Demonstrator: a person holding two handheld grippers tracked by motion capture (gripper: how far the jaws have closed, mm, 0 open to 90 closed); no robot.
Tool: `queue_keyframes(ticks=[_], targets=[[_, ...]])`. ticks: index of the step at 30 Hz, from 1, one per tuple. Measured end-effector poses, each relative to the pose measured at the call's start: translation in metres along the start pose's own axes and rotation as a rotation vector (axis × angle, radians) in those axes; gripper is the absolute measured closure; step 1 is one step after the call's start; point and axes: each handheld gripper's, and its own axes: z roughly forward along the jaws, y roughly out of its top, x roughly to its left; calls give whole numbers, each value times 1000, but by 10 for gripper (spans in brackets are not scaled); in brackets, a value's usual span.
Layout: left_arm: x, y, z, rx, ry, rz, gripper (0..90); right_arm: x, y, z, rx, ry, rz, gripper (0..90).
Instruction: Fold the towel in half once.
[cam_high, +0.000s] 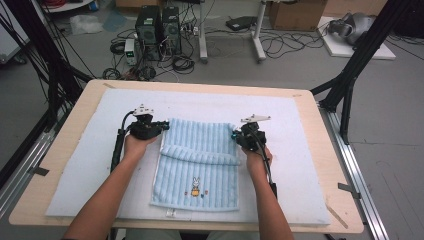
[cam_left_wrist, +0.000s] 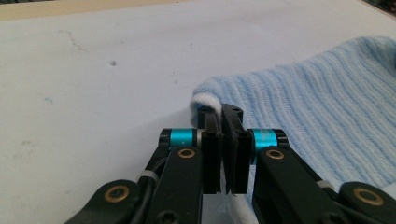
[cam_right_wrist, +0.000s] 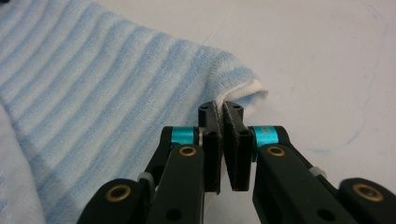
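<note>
The wooden bench (cam_high: 65, 150) carries a pale blue-white mat (cam_high: 300, 150) over most of its top, and behind it the floor is littered with cables and two dark computer towers (cam_high: 159, 30). On the mat, near the middle, lies a light blue ribbed towel (cam_high: 200, 170) with a small rabbit picture (cam_high: 195, 187) near its front edge; its far part is doubled over toward the person, making a fold across the width. The person's forearms reach in from the front, one on each side of the towel. The left tool (cam_high: 161, 128) sits at the towel's far left corner with its jaws pressed together on the white-edged cloth (cam_left_wrist: 204, 100), the corner bulging up just past the pads. The right tool (cam_high: 235, 135) is at the far right corner, likewise clamped on the towel's hemmed corner (cam_right_wrist: 250, 95), with the fabric running between its pads.
</note>
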Motion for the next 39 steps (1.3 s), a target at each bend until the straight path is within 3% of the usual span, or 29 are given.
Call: queue_keyframes(ticks=[9,13,17,18,19,20,21,22,23,25,26,28,34,39], targets=[[7,20,12,-1,17,7,862,-7,13,10,-34,-52,2,865],[9,19,15,-29,27,11,862,-12,19,17,-46,-69,4,865],[10,14,20,27,26,10,855,-11,20,22,-31,-82,-9,866],[10,13,21,31,24,6,745,-10,18,25,-8,-90,-3,851],[11,13,22,29,13,-38,676,-11,17,26,1,-98,2,813],[11,13,22,29,13,-38,615,-11,17,26,1,-98,2,813],[11,12,21,41,16,-51,535,-14,16,25,2,-105,36,662],[12,12,20,59,14,-69,535,-14,16,25,2,-105,36,662],[13,11,19,79,1,-85,477,-15,16,22,-1,-100,57,622],[14,9,15,103,-20,-91,464,-18,16,16,-27,-90,60,580],[13,8,11,83,-27,-90,474,-20,16,8,-54,-67,60,545],[11,6,5,40,-29,-79,497,-20,16,5,-63,-57,56,541],[4,0,-5,29,-80,-38,533,-21,7,-10,-67,4,34,533],[-5,-10,-6,65,-111,-7,564,-20,-3,-23,-65,62,39,535]])
